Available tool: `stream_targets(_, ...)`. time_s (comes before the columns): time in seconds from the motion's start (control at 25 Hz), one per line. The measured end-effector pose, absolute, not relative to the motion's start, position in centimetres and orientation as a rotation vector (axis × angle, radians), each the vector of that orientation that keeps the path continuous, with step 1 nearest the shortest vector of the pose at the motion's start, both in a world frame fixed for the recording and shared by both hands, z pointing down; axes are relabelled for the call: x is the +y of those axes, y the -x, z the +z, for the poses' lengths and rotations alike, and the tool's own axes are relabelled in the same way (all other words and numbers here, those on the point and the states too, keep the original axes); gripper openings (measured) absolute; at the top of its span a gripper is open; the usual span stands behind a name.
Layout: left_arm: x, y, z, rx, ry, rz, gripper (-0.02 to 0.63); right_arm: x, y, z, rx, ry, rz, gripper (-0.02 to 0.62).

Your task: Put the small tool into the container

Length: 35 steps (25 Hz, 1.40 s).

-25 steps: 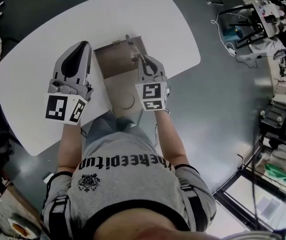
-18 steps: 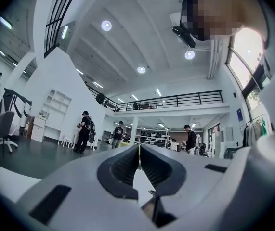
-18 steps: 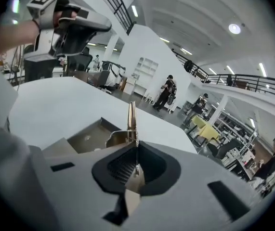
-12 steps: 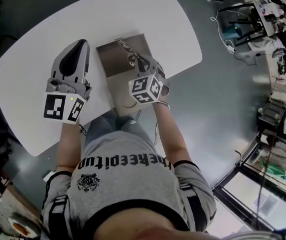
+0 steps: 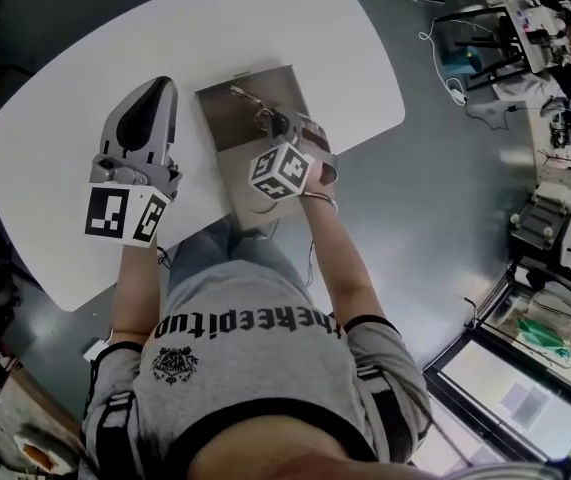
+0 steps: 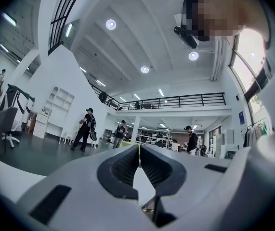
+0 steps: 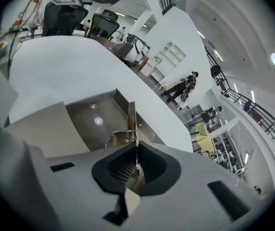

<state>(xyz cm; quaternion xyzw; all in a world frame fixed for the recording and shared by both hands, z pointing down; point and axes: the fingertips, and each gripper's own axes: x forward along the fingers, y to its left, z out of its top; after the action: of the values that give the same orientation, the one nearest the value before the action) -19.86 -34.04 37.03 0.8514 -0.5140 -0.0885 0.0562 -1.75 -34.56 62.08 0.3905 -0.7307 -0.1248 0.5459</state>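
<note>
The small metal tool [image 5: 256,108] is a thin steel piece with a wire loop, and it sticks out of my right gripper [image 5: 283,128]. That gripper is shut on the small tool [image 7: 131,121] and holds it above the steel container [image 5: 227,118], a shallow square tray on the white table. In the right gripper view the tool's tip points over the container's floor [image 7: 91,114]. My left gripper [image 5: 158,90] rests on the table to the left of the container, jaws shut with nothing between them [image 6: 138,154].
The white table [image 5: 85,78] reaches far to the left and back. A tan flat panel [image 5: 237,180] lies at the container's near edge, partly over the table's front edge. The grey floor [image 5: 435,188] lies right of the table. People stand far off in the room.
My right gripper has turned and shifted a little left and nearer with the tool, its marker cube now tilted. The left gripper has stayed put.
</note>
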Motion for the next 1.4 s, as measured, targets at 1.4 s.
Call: stream_targets(1.4,-33.6,22.1,37.4,-1.604,-2.536,-0.272,0.012,-34.3,4.4,66.2,-1.837,-0.777,0.028,0.107)
